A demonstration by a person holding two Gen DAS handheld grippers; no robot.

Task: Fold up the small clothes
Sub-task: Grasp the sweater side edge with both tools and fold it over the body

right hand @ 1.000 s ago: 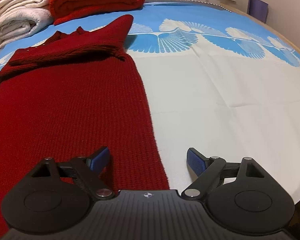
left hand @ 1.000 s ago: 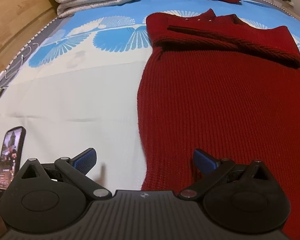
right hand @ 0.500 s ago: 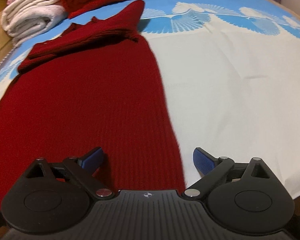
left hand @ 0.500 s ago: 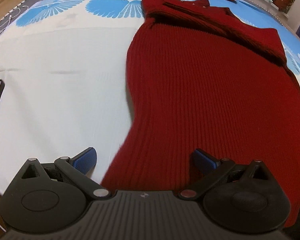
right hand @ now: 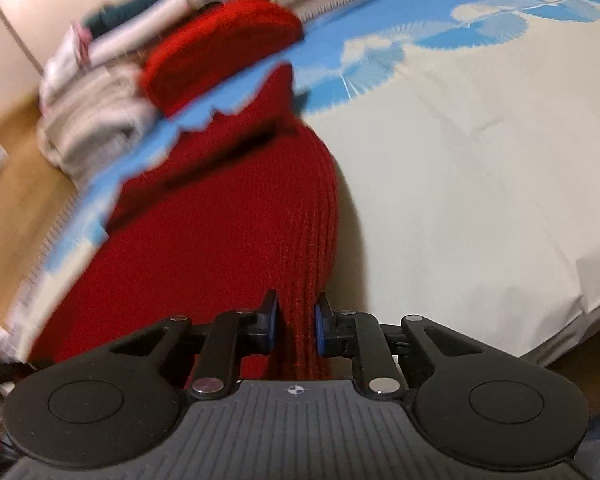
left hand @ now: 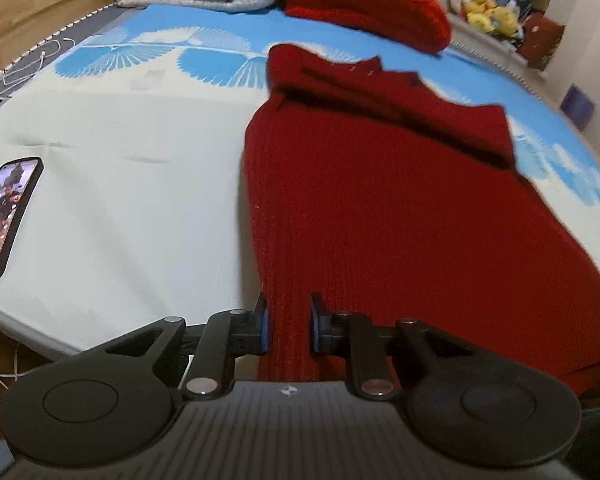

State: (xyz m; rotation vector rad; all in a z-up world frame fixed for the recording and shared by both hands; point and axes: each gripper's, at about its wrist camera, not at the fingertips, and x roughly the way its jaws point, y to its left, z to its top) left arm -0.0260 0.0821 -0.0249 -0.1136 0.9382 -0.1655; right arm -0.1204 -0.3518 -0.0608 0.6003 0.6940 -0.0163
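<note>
Red knit sweater [left hand: 400, 208] lies on the blue-and-white bedsheet [left hand: 140, 184] — left tongs [left hand: 287, 328] and right tongs [right hand: 295, 328] clamp its hem.

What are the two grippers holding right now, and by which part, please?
Both hold the red sweater: left gripper and right gripper each pinch a bottom hem corner.

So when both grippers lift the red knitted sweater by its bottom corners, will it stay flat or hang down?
The red sweater is probably floppy: its hem bunches where the left gripper and right gripper pinch it. The thick ribbed knit looks fairly heavy, so the middle may sag.
</note>
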